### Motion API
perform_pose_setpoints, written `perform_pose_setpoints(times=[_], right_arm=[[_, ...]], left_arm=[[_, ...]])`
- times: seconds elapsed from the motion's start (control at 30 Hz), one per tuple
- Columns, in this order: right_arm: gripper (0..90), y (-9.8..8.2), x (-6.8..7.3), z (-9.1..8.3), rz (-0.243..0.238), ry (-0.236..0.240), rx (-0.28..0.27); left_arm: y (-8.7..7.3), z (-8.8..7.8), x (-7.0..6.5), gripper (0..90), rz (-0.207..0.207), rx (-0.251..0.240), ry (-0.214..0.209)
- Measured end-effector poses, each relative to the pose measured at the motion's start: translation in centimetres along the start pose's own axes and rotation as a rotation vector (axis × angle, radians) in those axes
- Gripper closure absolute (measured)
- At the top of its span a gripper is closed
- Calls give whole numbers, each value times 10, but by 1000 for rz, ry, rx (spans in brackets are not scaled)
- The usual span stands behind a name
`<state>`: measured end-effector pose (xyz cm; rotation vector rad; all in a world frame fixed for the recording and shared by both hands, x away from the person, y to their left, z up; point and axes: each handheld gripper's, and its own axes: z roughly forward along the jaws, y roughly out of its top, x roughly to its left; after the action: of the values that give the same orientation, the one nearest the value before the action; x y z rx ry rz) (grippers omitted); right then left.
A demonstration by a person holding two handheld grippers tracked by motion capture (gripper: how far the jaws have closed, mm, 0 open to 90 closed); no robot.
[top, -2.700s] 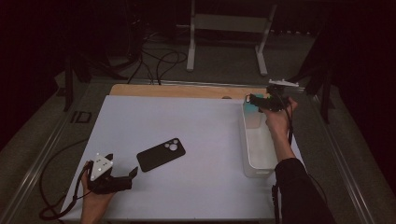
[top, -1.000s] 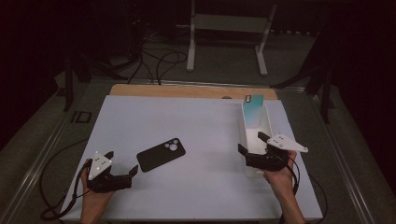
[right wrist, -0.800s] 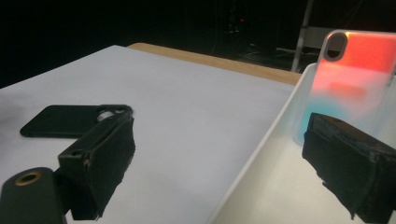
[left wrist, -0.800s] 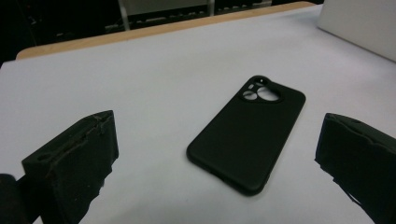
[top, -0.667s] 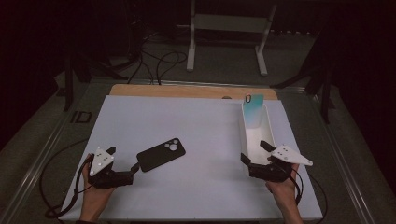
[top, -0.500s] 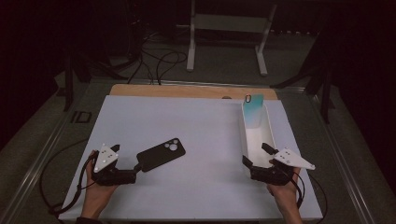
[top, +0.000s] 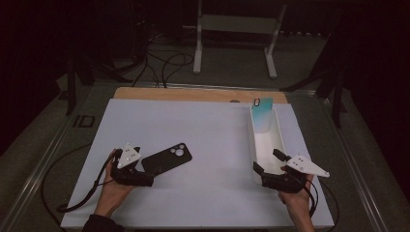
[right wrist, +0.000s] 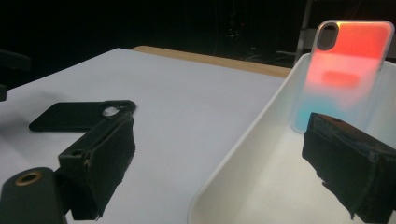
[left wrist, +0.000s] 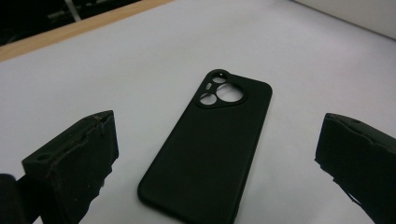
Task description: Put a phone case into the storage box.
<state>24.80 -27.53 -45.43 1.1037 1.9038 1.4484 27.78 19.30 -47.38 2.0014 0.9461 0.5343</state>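
Left gripper [top: 145, 175] spread wide, nothing held, right at the near end of the flat black phone case [top: 166, 159] lying left of centre on the white table [top: 217, 145]. Right gripper [top: 267, 163] also released, straddling the near end of the long white tray [top: 279, 140].

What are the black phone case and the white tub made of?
The black case looks like soft matte rubber or silicone: dull, no glare, rounded edges. The tub looks like smooth hard plastic, with thin walls and a faint sheen. Neither is certain.
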Motion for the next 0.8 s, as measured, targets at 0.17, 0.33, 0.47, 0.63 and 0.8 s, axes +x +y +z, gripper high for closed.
perform_pose_setpoints(times=[0.17,0.33,0.47,0.63,0.8], right_arm=[[95,0,0,0,1,3,-3],[95,1,0,-1,5,0,-8],[96,1,-1,-2,6,0,-9],[95,1,-2,-5,8,-4,-19],[96,2,-2,-5,7,-3,-21]], left_arm=[[5,13,7,6,-29,27,3],[8,23,15,175,-49,41,61],[8,30,25,334,-74,67,76],[3,36,35,745,-90,111,91],[-6,39,43,900,-110,146,100]])
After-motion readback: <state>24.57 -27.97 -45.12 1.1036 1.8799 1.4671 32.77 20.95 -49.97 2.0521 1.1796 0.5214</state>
